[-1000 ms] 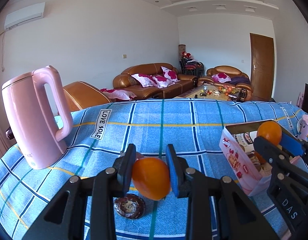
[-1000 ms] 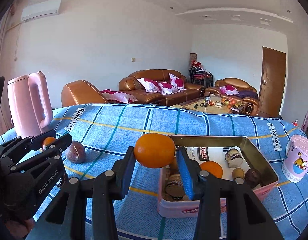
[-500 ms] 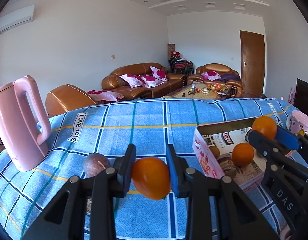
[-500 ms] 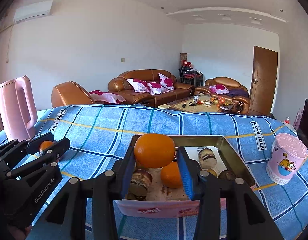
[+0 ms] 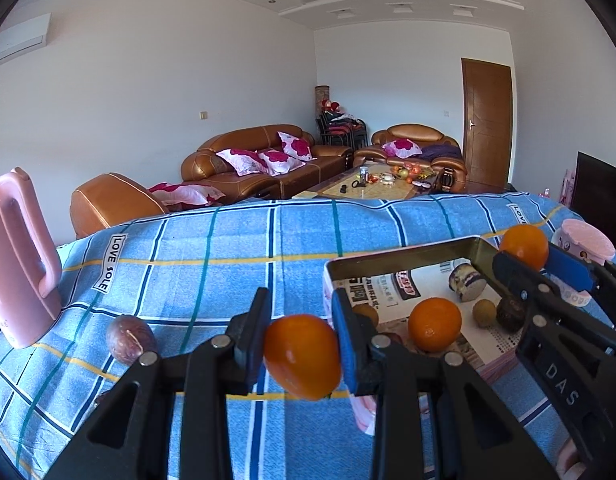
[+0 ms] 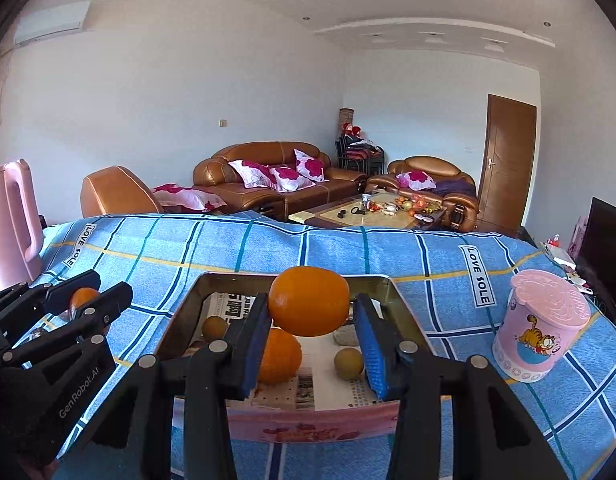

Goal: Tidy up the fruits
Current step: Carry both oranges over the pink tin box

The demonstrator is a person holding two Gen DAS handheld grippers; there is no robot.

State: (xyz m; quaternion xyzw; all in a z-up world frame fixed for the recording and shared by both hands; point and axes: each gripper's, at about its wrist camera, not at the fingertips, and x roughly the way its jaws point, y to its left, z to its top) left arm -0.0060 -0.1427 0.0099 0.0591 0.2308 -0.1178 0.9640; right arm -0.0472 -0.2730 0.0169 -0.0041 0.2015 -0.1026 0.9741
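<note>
The left gripper (image 5: 302,342) is closed on a small orange fruit (image 5: 302,356), its blue pads pressed to both sides, holding it in the air just left of the pink tin (image 5: 391,260) and short of its near corner. The right gripper (image 6: 309,330) is clamped on a larger orange (image 6: 309,301), pinched low between its pads so most of the fruit rides above them, and it hangs over the tin's near half.

Inside the tin, which is lined with printed paper, another orange (image 6: 279,356) lies near the front wall, under the held one. A small tan round fruit (image 6: 348,363) sits to the right of it and a second tan one (image 6: 214,326) towards the tin's left wall. In the left wrist view a dark wrinkled fruit (image 5: 511,313) and a short cylindrical piece (image 5: 467,282) rest further back in the tin.

Left of the tin, a purple passion fruit (image 5: 130,339) lies on the blue checked cloth (image 5: 228,264) that covers the surface. Further left stands a pink kettle (image 5: 16,256), upright with its handle facing the tin. Right of the tin stands a pink cup with a cartoon cat (image 6: 541,326), lid on, apart from the tin wall.

Beyond the surface are brown leather sofas (image 6: 276,178) with flowered cushions and a low coffee table (image 6: 371,214).
</note>
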